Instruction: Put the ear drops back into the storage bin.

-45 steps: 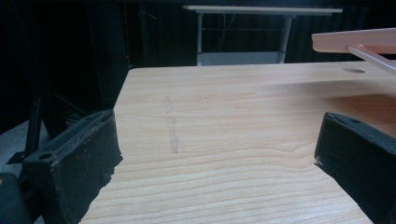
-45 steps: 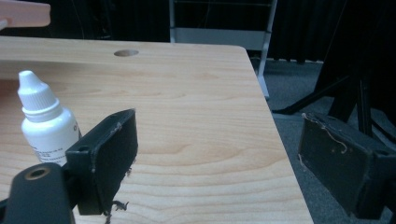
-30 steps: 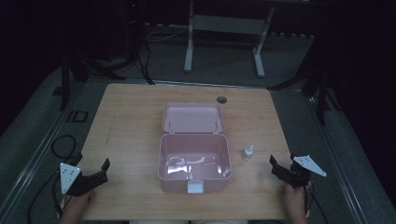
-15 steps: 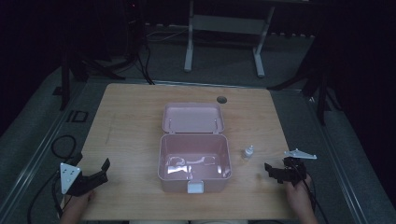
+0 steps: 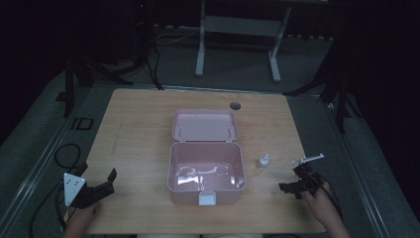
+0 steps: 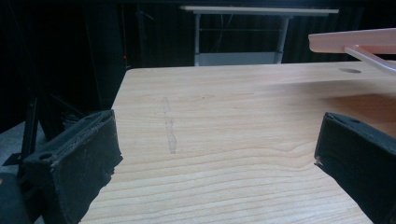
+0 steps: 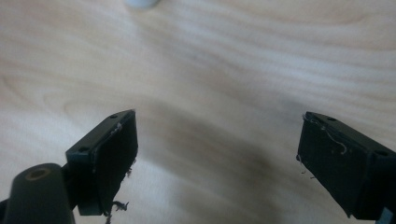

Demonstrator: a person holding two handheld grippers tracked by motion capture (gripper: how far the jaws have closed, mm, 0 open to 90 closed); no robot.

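Small bottle (image 5: 263, 160) stands upright on the table (image 5: 138, 129), just right of the open pink box (image 5: 206, 172), level with the box's middle. Long axis vertical, cap up. Likely the thing to be picked up, given the empty box beside it.

Right gripper (image 5: 288, 187) sits near-right of the bottle, by the table's near right corner. Jaws are spread wide, nothing between them. In the right gripper view it (image 7: 217, 154) is tilted down at bare wood; a pale blurred edge at the top, left of centre, is probably the bottle's base (image 7: 141, 3). So the bottle lies ahead and slightly left of the jaw line, not yet between the jaws.

Left gripper (image 5: 101, 186) is at the near left corner, well apart from the bottle with the box in between. Its jaws are also spread and empty. In the left gripper view it (image 6: 217, 154) looks across bare table, with the raised box lid (image 6: 355, 41) at upper right.

Key relation: the right hand is clearly nearer. Judgement: the next move calls for going forward and slightly left, jaws straddling the upright body from the side. Risk: a light, narrow bottle could tip if one jaw clips it first.
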